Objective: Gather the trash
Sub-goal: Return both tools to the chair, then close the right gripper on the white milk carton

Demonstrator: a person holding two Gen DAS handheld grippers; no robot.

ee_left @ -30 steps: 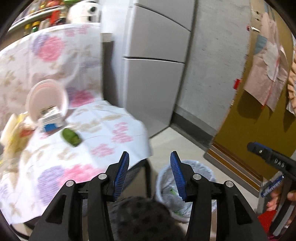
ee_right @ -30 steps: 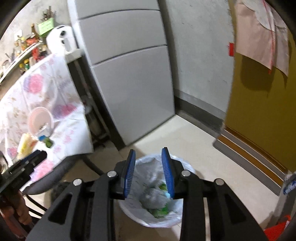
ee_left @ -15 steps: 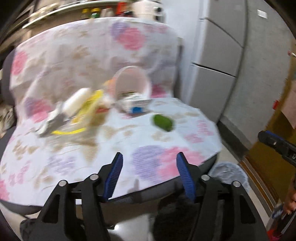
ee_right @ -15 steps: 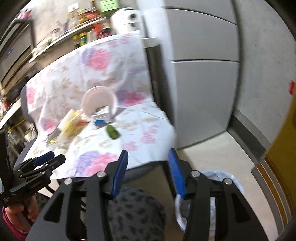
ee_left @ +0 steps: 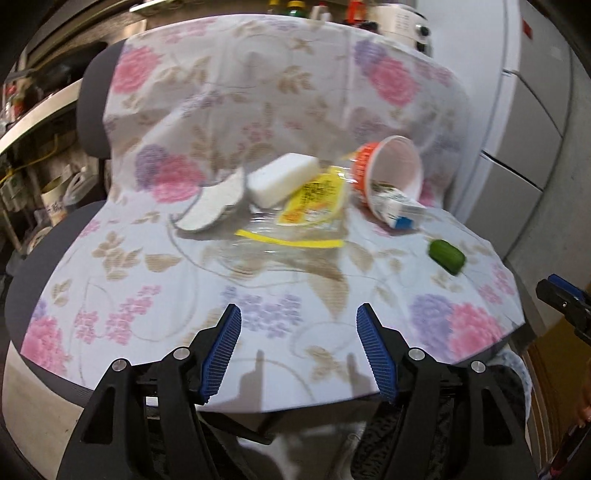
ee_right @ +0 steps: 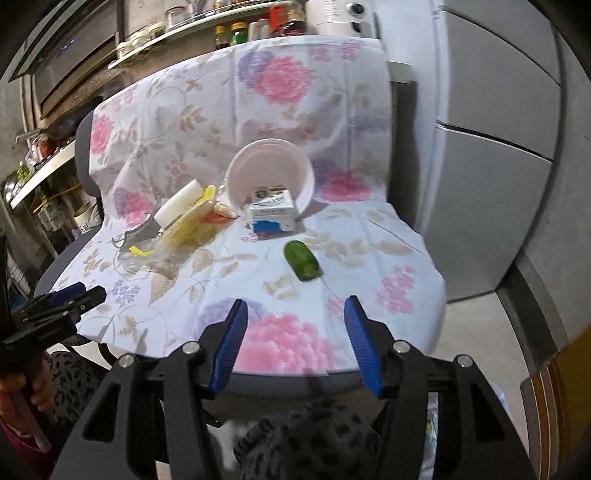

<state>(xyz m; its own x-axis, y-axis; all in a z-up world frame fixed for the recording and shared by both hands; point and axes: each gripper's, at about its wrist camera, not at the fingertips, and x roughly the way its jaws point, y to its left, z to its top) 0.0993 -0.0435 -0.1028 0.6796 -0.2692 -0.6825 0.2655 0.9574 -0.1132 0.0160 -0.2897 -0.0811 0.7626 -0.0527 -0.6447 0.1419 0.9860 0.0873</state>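
Trash lies on a chair draped in a floral cloth (ee_left: 295, 280) (ee_right: 332, 258). A tipped white cup (ee_left: 391, 166) (ee_right: 269, 166) has a small white and blue carton (ee_left: 397, 212) (ee_right: 273, 216) at its mouth. A green wrapper (ee_left: 445, 254) (ee_right: 301, 260) lies nearer the front. A yellow and clear plastic wrapper (ee_left: 310, 206) (ee_right: 188, 225), a white block (ee_left: 282, 177) (ee_right: 177, 206) and a face mask (ee_left: 214, 203) lie left. My left gripper (ee_left: 297, 349) is open and empty over the seat front. My right gripper (ee_right: 293, 341) is open and empty, short of the green wrapper.
A grey fridge (ee_right: 495, 129) stands right of the chair. Shelves with bottles and jars (ee_right: 240, 29) run behind it. The rim of a white-lined bin (ee_left: 517, 369) shows low at the right, beside tan floor (ee_right: 476, 343). The person's patterned knee (ee_right: 306, 443) is below the right gripper.
Both grippers have swung up and left from the bin on the floor to face the chair seat. Both sets of jaws have opened wider. Nothing has been picked up.
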